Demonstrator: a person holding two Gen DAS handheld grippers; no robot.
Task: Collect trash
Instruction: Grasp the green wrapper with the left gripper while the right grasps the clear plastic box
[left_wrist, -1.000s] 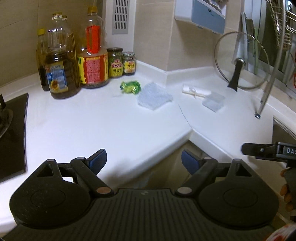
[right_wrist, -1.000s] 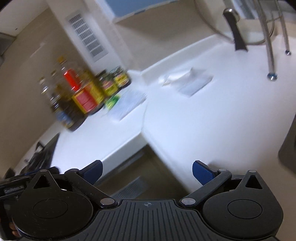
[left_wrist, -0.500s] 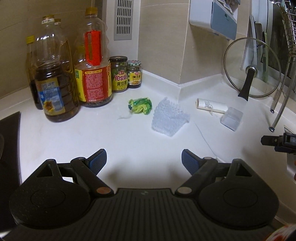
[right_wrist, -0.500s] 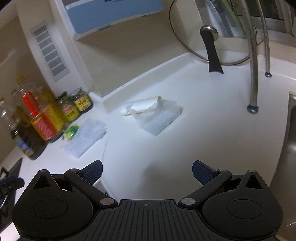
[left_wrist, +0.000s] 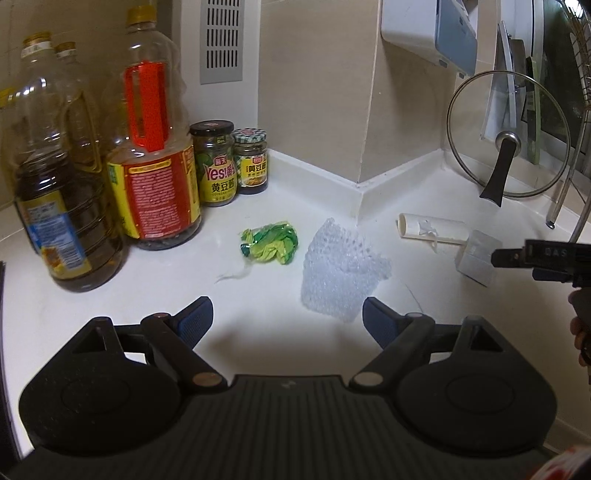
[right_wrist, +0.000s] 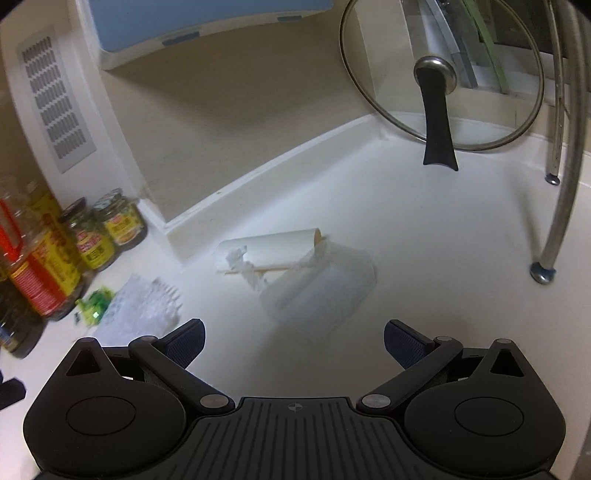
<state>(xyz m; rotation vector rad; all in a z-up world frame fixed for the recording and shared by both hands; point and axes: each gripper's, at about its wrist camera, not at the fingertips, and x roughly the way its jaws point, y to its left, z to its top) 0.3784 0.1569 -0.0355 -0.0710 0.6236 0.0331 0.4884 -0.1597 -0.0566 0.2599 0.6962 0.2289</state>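
Clearly both tools are hovering spread wide and empty: the left gripper is facing the crumpled green wrapper and the bubble wrap sheet, while the right gripper is facing the clear plastic box lying against the white paper tube on the white countertop. All four are probably weighing next to nothing; the wrapper and bubble wrap are likely crushing softly, so pinching a raised fold suits. One jar is reading "Yes!" and "黄豆酱".
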